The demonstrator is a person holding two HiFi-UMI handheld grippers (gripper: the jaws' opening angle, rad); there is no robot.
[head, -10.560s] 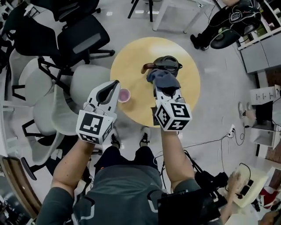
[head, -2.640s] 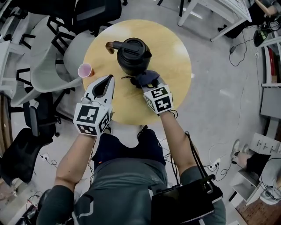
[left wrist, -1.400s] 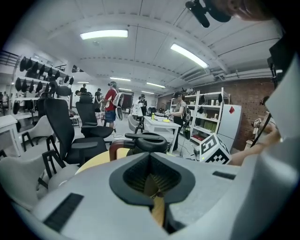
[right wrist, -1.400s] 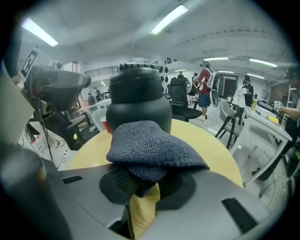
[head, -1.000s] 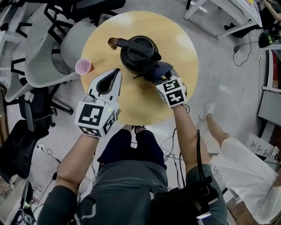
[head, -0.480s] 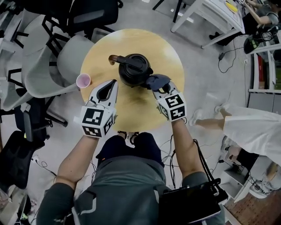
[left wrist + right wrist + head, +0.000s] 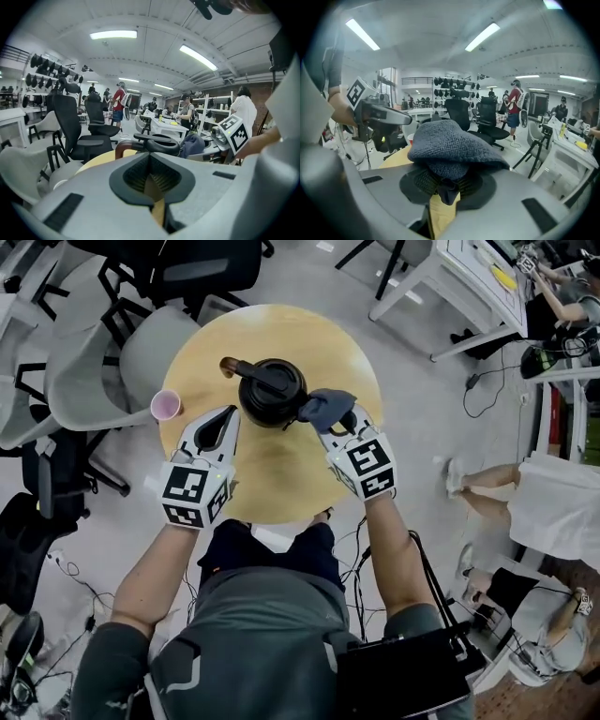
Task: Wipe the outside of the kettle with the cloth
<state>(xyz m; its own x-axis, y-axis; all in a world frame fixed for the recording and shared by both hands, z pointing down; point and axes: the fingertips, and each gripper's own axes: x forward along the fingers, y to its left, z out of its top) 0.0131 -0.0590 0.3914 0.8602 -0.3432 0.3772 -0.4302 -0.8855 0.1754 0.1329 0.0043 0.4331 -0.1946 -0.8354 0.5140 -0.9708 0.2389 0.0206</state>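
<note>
Left gripper (image 7: 226,418) hangs idle with jaws together on nothing, while right gripper (image 7: 343,425) has jaws clamped on the cloth (image 7: 326,407), which meets the right wall of the kettle (image 7: 270,390) standing on the table (image 7: 281,479); recommended: firm, even sweeps round that wall without tipping it.

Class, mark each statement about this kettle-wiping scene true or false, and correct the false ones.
1. The right gripper is clamped on the cloth. True.
2. In the head view, the pink cup stands right of the kettle. False: it stands left of it.
3. The left gripper grips the kettle. False: its jaws are shut on nothing.
4. The kettle stands on the round table. True.
</note>
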